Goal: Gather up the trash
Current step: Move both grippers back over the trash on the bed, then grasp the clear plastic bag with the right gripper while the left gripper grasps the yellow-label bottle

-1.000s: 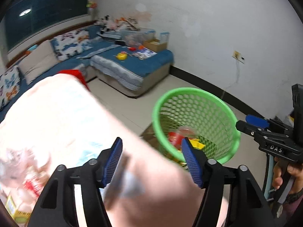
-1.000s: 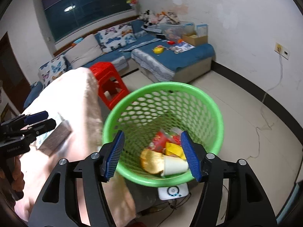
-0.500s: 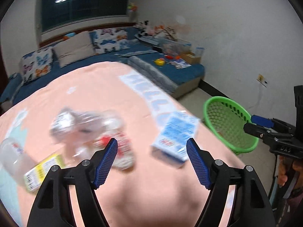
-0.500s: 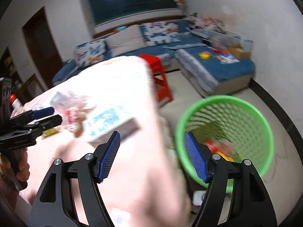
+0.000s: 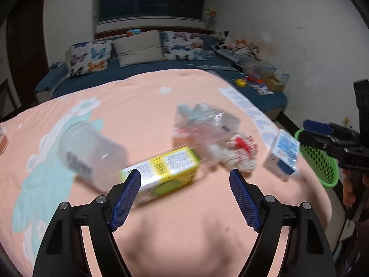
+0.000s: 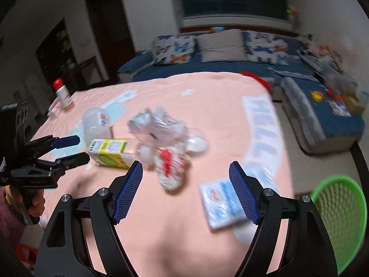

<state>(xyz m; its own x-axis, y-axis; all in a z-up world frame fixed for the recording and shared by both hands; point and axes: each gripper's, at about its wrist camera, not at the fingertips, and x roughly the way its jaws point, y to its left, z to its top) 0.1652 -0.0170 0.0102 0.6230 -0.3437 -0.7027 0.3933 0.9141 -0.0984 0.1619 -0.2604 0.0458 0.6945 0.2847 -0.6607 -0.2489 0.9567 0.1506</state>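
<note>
- Left gripper point(image 5: 185, 184) jaws opening, nothing between them, over the peach tablecloth point(image 5: 143, 106).
- Right gripper point(image 6: 185, 177) jaws opening, also empty.
- Trash on the cloth: yellow carton point(image 5: 161, 173), clear cup point(image 5: 87, 152), crumpled wrappers point(image 5: 214, 136), blue-white carton point(image 5: 282, 154).
- Green basket point(image 6: 339, 217) beside the table's right edge.
</note>
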